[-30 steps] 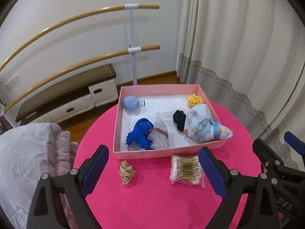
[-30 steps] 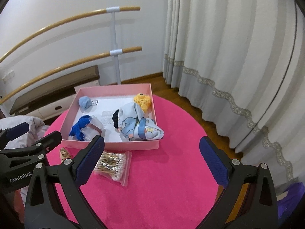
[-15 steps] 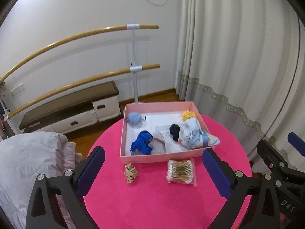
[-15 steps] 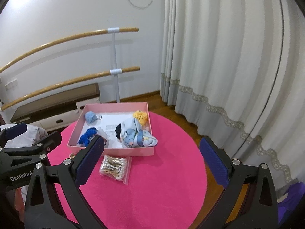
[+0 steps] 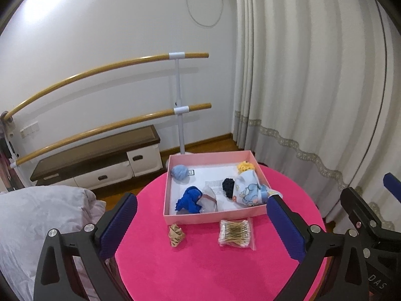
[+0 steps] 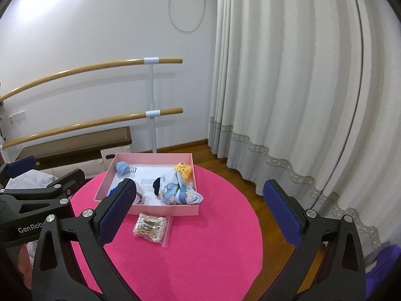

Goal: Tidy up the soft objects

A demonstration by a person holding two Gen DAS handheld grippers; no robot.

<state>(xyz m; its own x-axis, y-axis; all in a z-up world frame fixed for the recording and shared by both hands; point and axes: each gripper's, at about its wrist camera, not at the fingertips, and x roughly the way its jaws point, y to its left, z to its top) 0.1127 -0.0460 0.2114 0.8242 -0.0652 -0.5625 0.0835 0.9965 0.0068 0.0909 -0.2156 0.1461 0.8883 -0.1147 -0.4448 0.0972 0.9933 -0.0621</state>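
Left tongs (image 5: 199, 222) hang above the near side of the round pink worktop (image 5: 190, 271), blue pads spread wide, having just opened further, and there is nothing between them. Both pairs sit well back from everything, so my read is that the next pick is being lined up.

Working left to right along the near row: the tan scrunchie (image 5: 176, 234) lies loose on the worktop just in front of the pink box (image 5: 213, 217), a crumpled knot standing a little taller than wide, no clear long axis. To take it well, I'd come down over it, straddle the bunch and close gently on the middle so it doesn't squirt out.

Next, the bag of cotton swabs (image 5: 235, 233), flat, with the sticks running left to right and the bag's open-looking edge toward the near right.

Inside the box: pale blue ball (image 5: 179, 172) at far left, dark blue bundle (image 5: 189, 199) near left, printed cloth (image 5: 249, 188) at right, spilling over the right wall.

Right tongs (image 6: 199, 213) likewise stand wide apart, empty, over the worktop's near right.
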